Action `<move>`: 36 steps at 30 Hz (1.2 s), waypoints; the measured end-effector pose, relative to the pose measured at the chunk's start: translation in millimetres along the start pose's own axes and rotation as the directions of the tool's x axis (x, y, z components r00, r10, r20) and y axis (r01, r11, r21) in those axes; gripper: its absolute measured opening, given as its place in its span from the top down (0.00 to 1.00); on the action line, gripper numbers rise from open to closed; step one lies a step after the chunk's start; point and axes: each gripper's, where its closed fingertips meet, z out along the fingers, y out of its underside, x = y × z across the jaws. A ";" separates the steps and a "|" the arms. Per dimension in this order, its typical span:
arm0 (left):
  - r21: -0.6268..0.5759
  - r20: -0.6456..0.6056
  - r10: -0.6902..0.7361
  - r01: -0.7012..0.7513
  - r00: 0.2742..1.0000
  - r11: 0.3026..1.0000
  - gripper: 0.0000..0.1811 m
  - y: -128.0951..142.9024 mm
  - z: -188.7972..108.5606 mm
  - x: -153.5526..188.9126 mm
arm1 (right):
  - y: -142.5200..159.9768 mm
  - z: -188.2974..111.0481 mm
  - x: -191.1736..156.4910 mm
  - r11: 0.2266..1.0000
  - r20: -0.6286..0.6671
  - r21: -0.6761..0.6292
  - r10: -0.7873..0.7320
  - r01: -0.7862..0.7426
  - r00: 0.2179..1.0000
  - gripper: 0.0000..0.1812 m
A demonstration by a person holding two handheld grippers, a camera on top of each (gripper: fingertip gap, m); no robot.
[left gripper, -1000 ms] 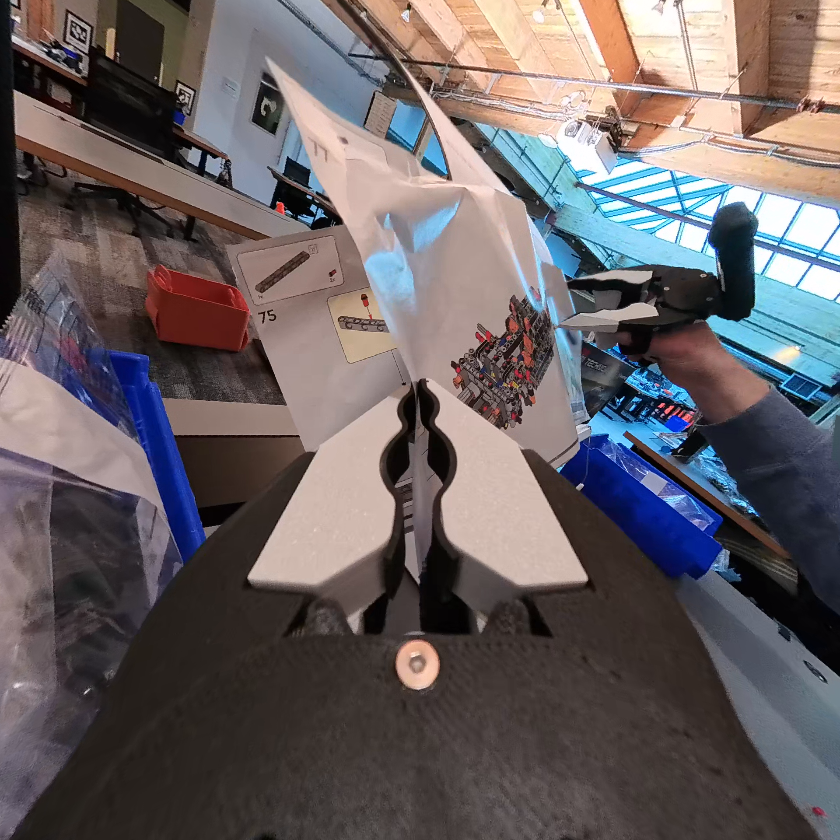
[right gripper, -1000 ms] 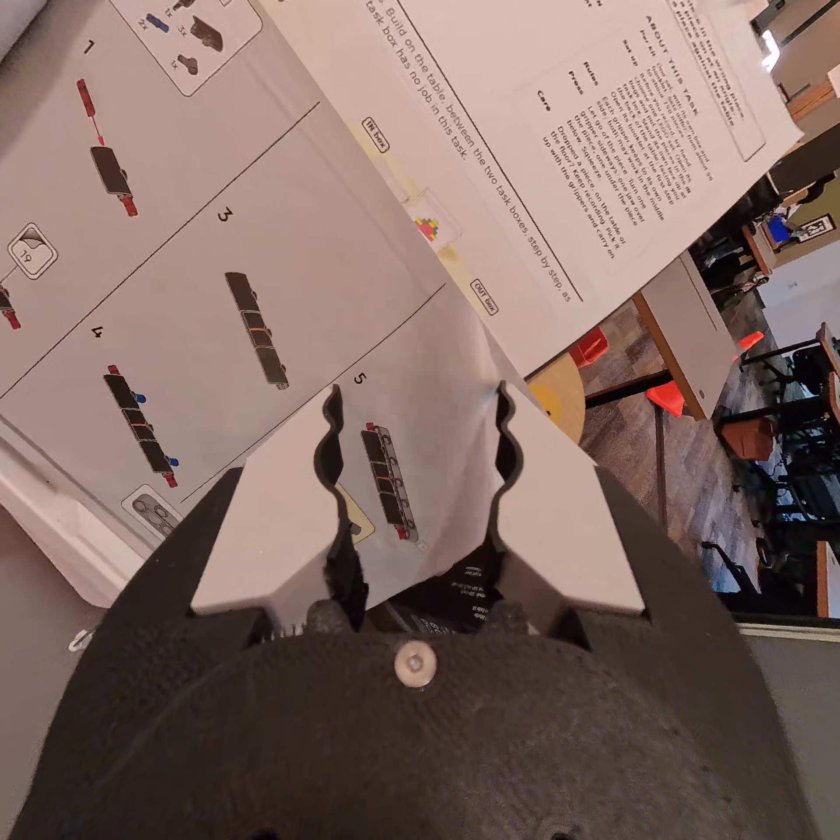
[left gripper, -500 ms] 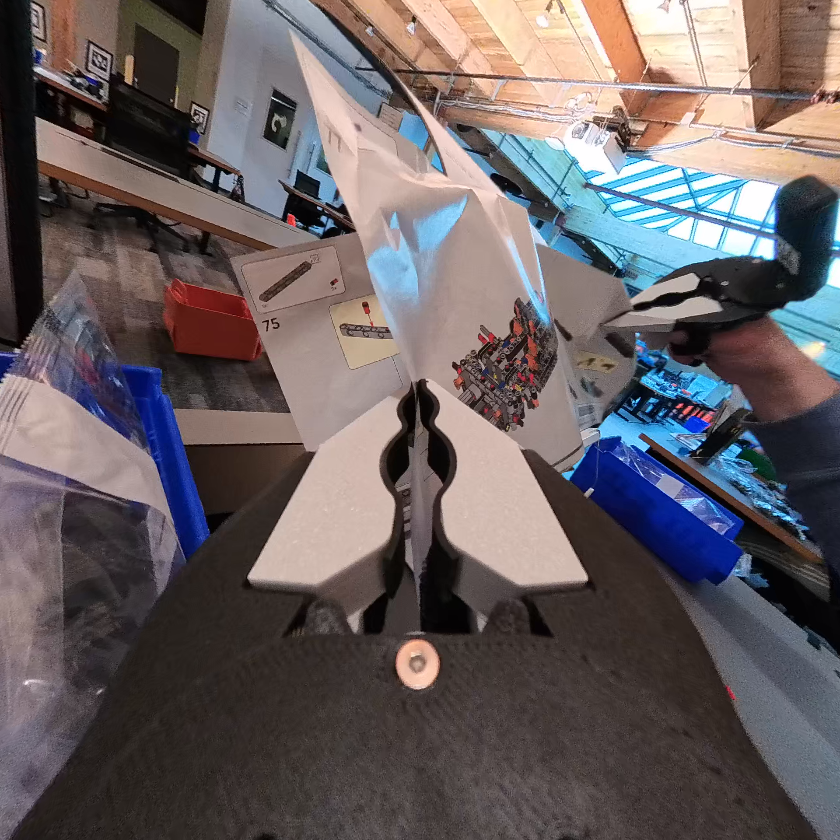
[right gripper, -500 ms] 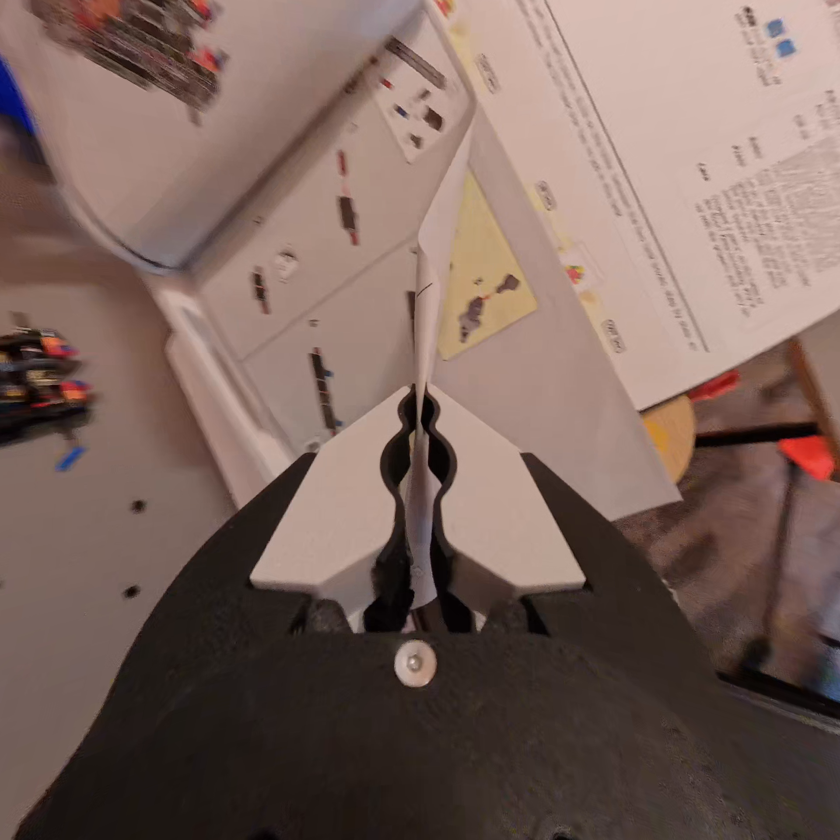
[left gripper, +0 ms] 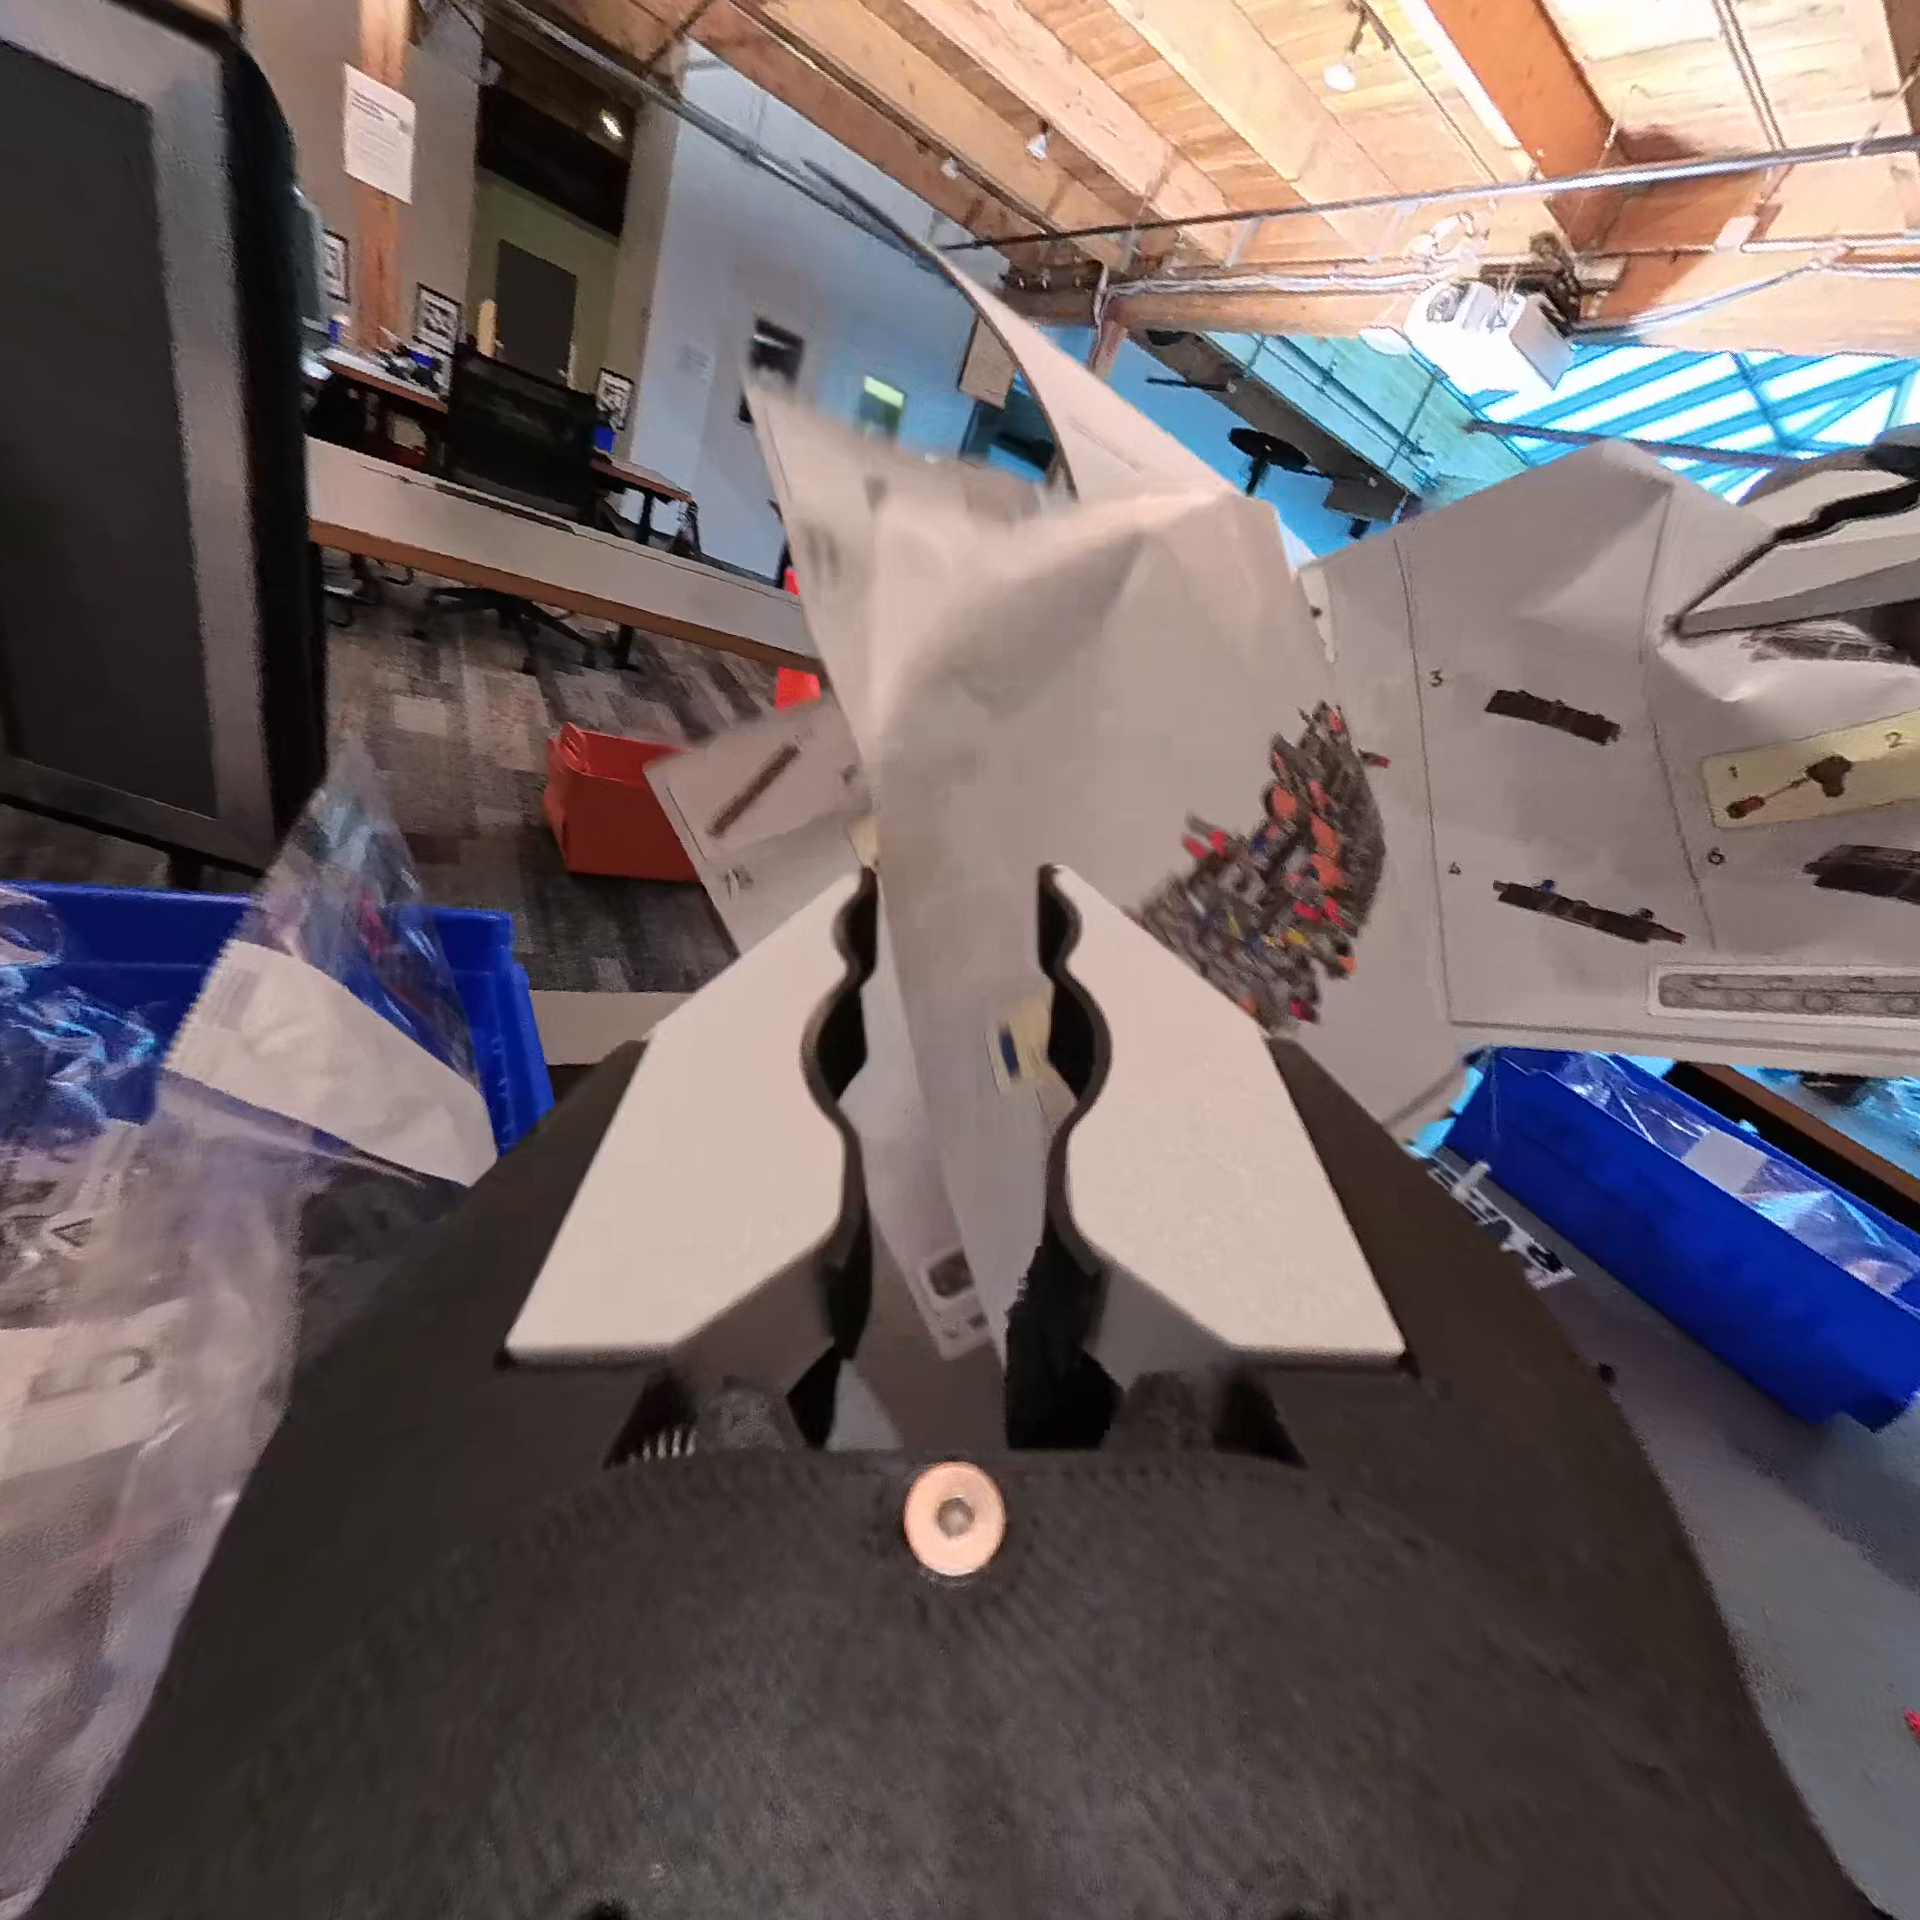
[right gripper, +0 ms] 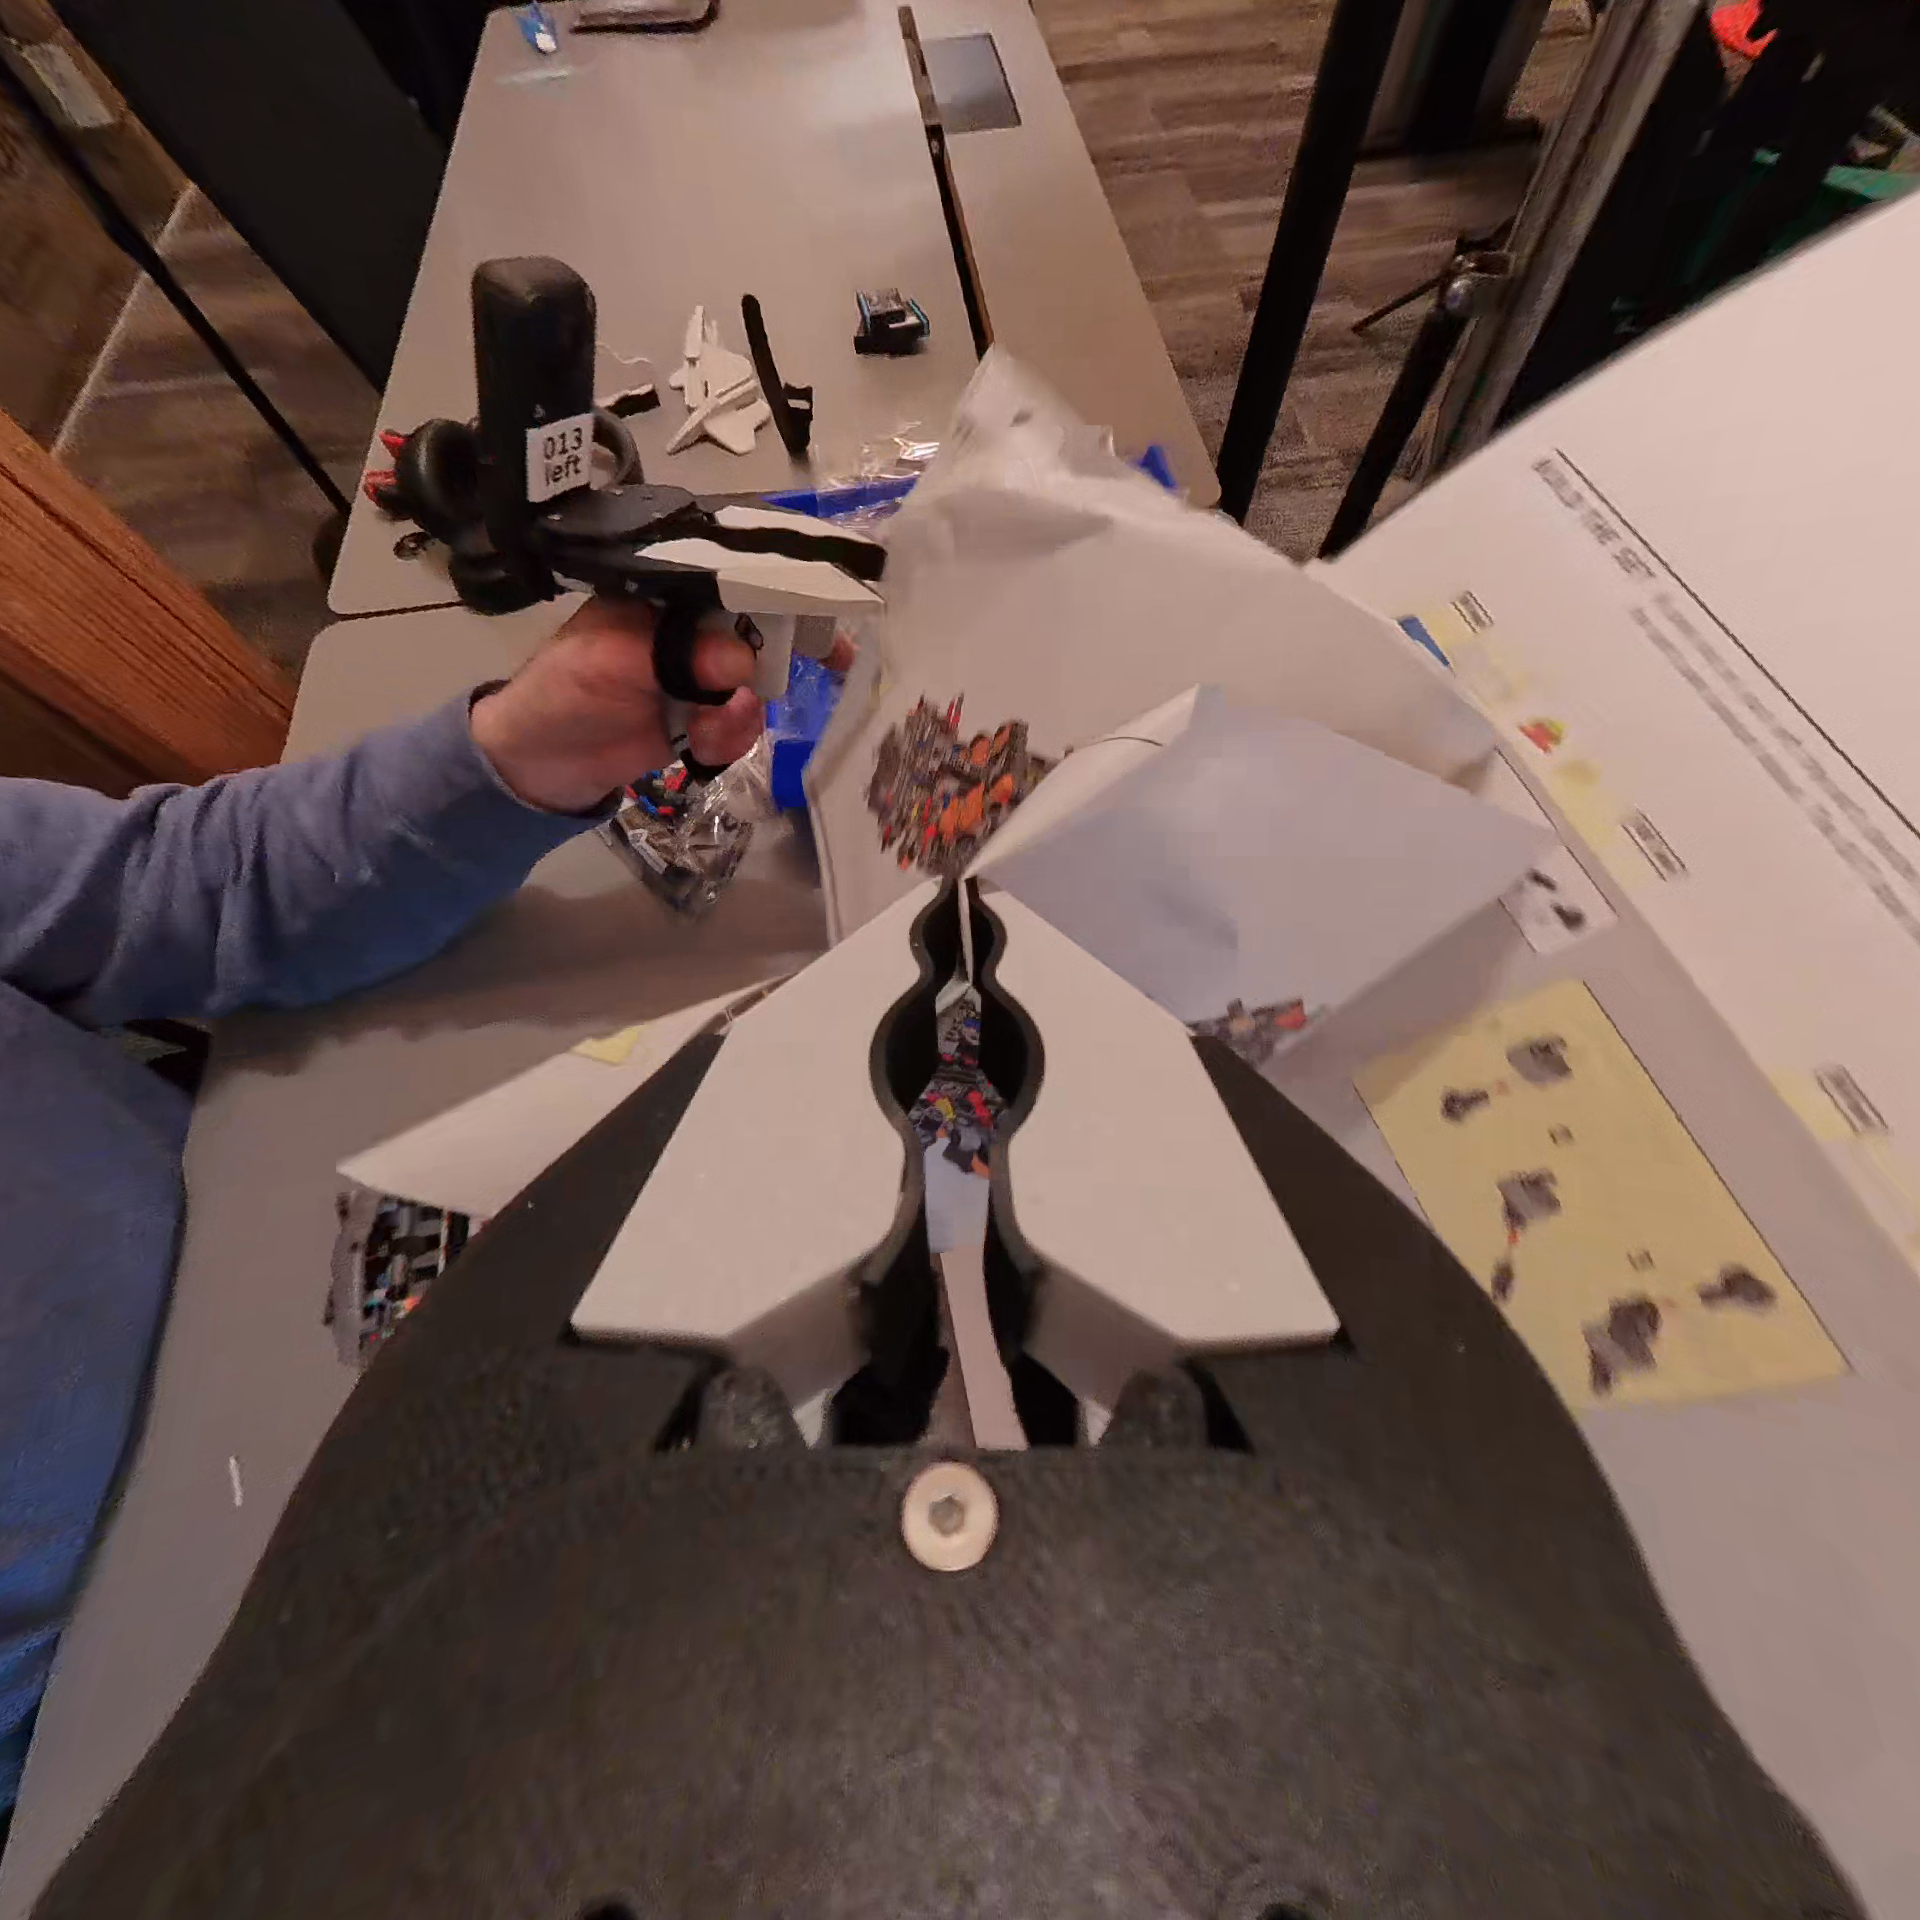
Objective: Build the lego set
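The instruction booklet [left gripper: 1049, 675] is held up in the air with its pages fanned out. My left gripper [left gripper: 954, 883] is open, and a loose page stands in the gap between the jaws. My right gripper [right gripper: 961, 883] is shut on the edge of one booklet page [right gripper: 1247, 831]. In the right wrist view my left gripper [right gripper: 878, 571] is to the left, at the edge of another raised page [right gripper: 1091, 582], held by a hand in a blue sleeve. My right gripper [left gripper: 1818, 561] also shows at the far right edge of the left wrist view, on a page with build steps.
Blue bins [left gripper: 1714, 1247] with clear bags stand right and left [left gripper: 468, 987] of my left gripper. A plastic bag of parts [left gripper: 156, 1143] is close on the left. A printed sheet [right gripper: 1662, 727] and a parts bag [right gripper: 686, 831] lie on the grey table [right gripper: 416, 1039].
My left gripper's jaws have opened and let go of the page they pinched. My right gripper, still shut on its page, has swung round and now faces my left gripper.
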 end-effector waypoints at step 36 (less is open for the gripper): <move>-0.040 -0.341 -0.107 0.099 0.934 0.994 0.92 -0.7 2.7 71.7 | -35.7 89.8 -3.6 0.955 -0.255 -0.070 -0.297 0.289 0.920 0.81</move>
